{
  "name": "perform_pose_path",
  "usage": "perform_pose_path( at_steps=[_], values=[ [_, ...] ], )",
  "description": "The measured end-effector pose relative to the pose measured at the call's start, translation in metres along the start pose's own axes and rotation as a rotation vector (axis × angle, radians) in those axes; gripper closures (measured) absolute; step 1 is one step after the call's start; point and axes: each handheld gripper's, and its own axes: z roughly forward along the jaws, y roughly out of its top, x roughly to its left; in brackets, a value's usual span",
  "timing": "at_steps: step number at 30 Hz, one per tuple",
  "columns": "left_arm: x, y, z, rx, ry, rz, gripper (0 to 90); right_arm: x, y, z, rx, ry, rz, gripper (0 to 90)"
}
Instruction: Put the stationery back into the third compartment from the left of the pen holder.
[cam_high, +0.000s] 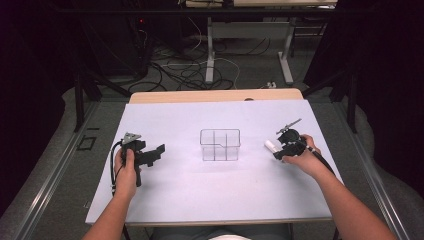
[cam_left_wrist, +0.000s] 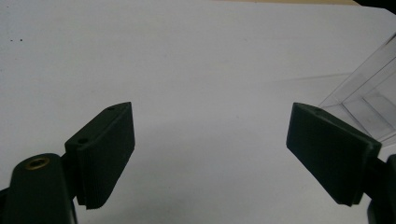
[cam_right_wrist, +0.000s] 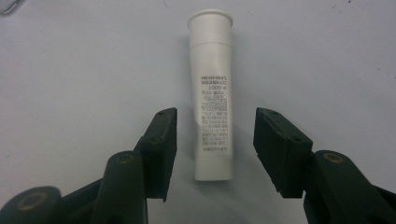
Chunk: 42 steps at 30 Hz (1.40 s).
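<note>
White tube (cam_right_wrist: 212, 93) lies flat on the table sheet (cam_high: 200, 185) right of the clear divided box (cam_high: 220, 145), between our right gripper (cam_right_wrist: 215, 140)'s spread pads, not yet pinched, so next we squeeze and lift while our left gripper (cam_left_wrist: 210, 144) waits wide open.

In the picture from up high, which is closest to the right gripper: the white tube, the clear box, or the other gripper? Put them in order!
From the right gripper:
1. White tube, right at its jaws, lying on the table.
2. Clear box, toward the table's middle.
3. Left gripper, beyond the box, on the far left side.
</note>
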Motion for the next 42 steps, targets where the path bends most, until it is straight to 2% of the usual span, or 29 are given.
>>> perform_pose_path(
  at_steps=[3,6,8,22,29,30,31,37,40,41,42],
  values=[
    [0.0001,-0.0001,0.0001,-0.001,0.0,-0.004,15.3,0.0008,0.0,0.0017,0.015,0.01,0.032,51.8],
    [0.0003,-0.0003,0.0005,-0.001,0.001,-0.004,15.3,-0.0026,-0.0017,0.0038,0.02,0.013,0.019,53.7],
    [0.0002,-0.0004,0.0007,-0.001,0.0,-0.004,15.3,-0.0032,-0.0019,0.0055,0.031,0.024,0.044,55.1],
    [-0.0003,-0.0003,0.0005,0.0,0.001,0.0,15.3,-0.0062,-0.0033,0.0076,0.042,0.062,0.025,64.9],
    [-0.0002,-0.0004,0.0007,0.002,0.001,0.0,15.3,-0.007,-0.0035,0.0078,0.035,0.075,0.046,69.9],
    [-0.0002,-0.0004,0.0007,0.002,0.001,0.001,15.3,-0.0059,-0.0029,0.0061,0.059,0.06,0.066,70.2],
    [-0.0003,-0.0004,0.0007,0.002,0.0,0.0,15.3,-0.0077,-0.0039,0.009,0.024,0.067,0.052,70.3],
    [-0.0005,-0.0003,0.0006,0.0,0.0,-0.002,15.3,-0.0076,-0.0037,0.0085,0.027,0.077,0.053,70.4],
    [-0.0006,-0.0002,0.0006,-0.001,-0.001,-0.003,15.3,-0.0076,-0.0032,0.0079,0.037,0.065,0.048,70.5],
    [-0.0006,-0.0002,0.0006,-0.002,-0.001,-0.003,15.3,-0.0057,-0.0031,0.0076,0.043,0.06,0.074,70.6],
    [-0.0007,-0.0002,0.0007,-0.002,-0.002,-0.003,15.3,-0.0058,-0.0035,0.0088,0.023,0.06,0.064,70.6]
  ],
)
